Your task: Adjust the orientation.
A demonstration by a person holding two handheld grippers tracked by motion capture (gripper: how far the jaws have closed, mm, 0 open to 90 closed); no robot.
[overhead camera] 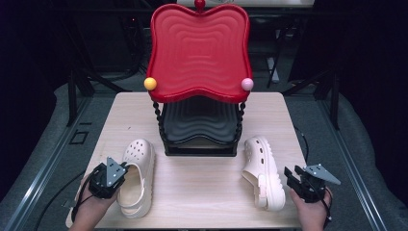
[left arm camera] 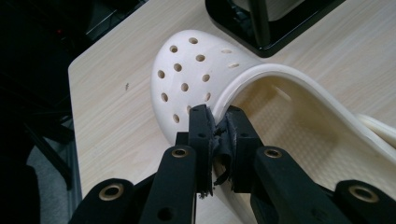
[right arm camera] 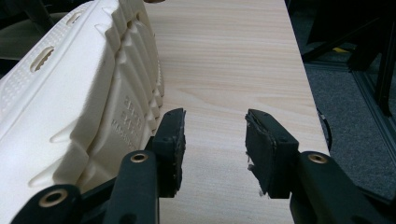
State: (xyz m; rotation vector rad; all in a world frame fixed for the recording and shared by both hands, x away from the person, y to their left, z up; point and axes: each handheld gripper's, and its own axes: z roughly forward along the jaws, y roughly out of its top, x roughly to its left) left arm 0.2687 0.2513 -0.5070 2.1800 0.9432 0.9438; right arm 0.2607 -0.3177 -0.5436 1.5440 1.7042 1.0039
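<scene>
Jaws of left gripper (left arm camera: pixel 218 122) pinch left clog (left arm camera: pixel 201 79) rim; right gripper (right arm camera: pixel 215 140) jaws apart beside right clog (right arm camera: pixel 79 93) sole.

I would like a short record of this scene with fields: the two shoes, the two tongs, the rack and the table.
left shoe: cream clog, sole down, opening up
right shoe: cream clog, lying on its side, ridged sole toward the table's right edge
left tongs: shut on the left shoe's rim
right tongs: open, holding nothing, beside the right shoe's sole
rack: red top tray, black lower tray, between and behind the shoes
table: light wood
</scene>
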